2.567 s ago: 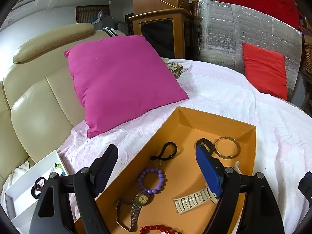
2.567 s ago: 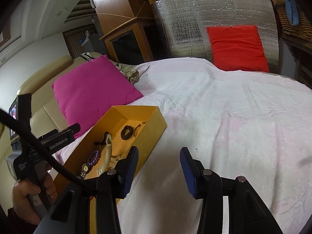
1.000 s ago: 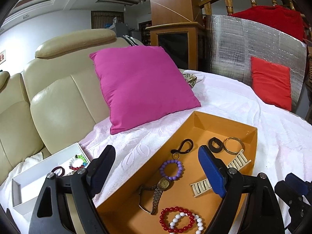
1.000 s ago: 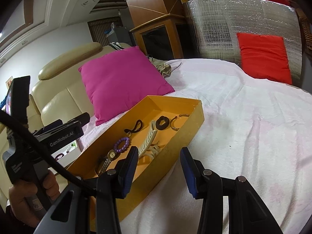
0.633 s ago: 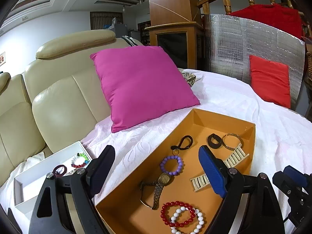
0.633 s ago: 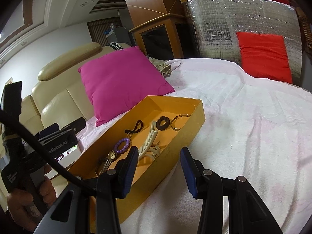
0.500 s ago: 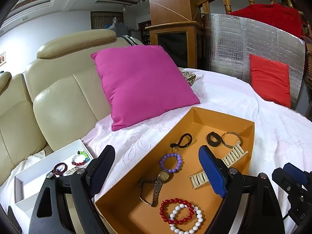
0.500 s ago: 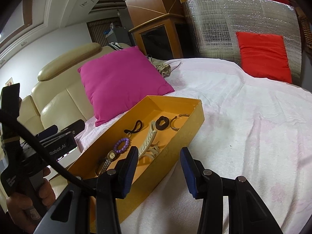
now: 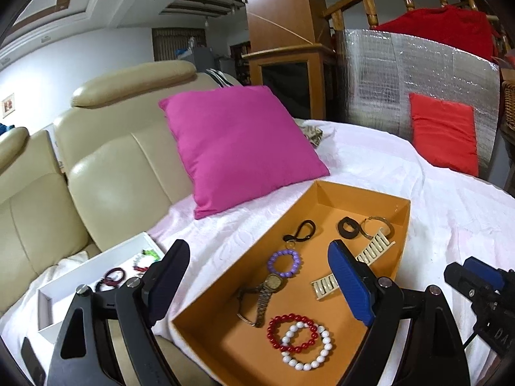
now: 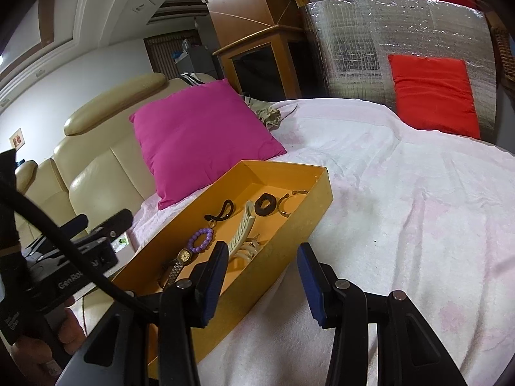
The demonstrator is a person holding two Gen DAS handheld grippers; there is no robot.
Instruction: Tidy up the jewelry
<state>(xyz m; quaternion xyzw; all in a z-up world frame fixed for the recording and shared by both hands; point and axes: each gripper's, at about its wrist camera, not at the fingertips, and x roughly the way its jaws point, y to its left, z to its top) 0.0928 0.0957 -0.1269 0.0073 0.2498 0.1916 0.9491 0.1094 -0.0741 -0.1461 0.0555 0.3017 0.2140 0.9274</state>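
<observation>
Currently both grippers, left [image 9: 254, 284] and right [image 10: 262, 284], are released and empty above the tray [image 9: 404, 225], where light, limp, slippery bead bracelets [image 9: 299, 337] lie near its near corner; pinch one across its strand.

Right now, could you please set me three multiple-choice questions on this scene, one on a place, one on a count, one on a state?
1. Where does the watch lie?
A. in the orange tray
B. on the pink cushion
C. in the white box

2. How many bead bracelets lie in the orange tray?
A. one
B. three
C. five

3. How is the left gripper?
A. shut on the watch
B. open and empty
C. shut on a bracelet

Answers: 1 A, it lies on the tray floor; 2 B, purple, red and white; 3 B, nothing sits between its spread jaws.
</observation>
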